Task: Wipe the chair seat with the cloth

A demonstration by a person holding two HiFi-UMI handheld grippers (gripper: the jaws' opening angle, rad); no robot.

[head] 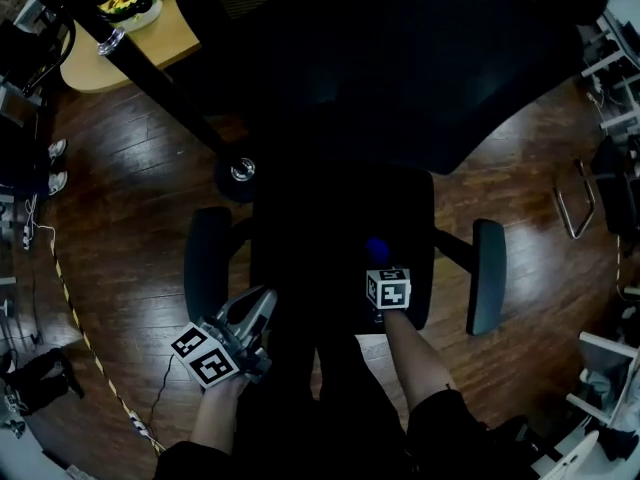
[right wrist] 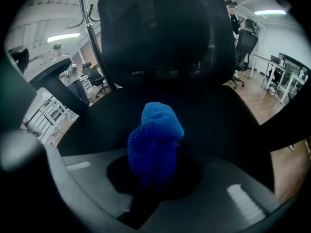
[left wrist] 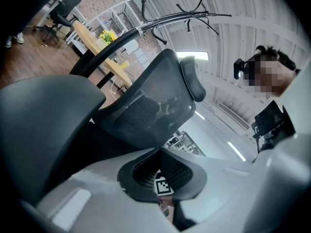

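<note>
L armrest (head: 205,263) sits at left of centre in head view. L gripper (head: 252,310) is just right of it, off the seat's front-left corner, jaws pinched nearly together w/ nothing btwn them. Seat (head: 320,218) fills mid frame. Blue cloth (right wrist: 155,140) is bunched upright in R gripper (head: 381,268), jaws clamped on it, over seat right of centre; contact w/ seat unclear. R armrest (head: 487,273) is farther right.

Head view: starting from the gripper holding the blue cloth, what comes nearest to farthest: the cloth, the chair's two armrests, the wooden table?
1. Blue cloth: clamped in the right gripper, at its tips.
2. Right-hand armrest: off to the picture's right.
3. Left-hand armrest: across the chair, at the picture's left.
4. Wooden table: far upper left.
</note>
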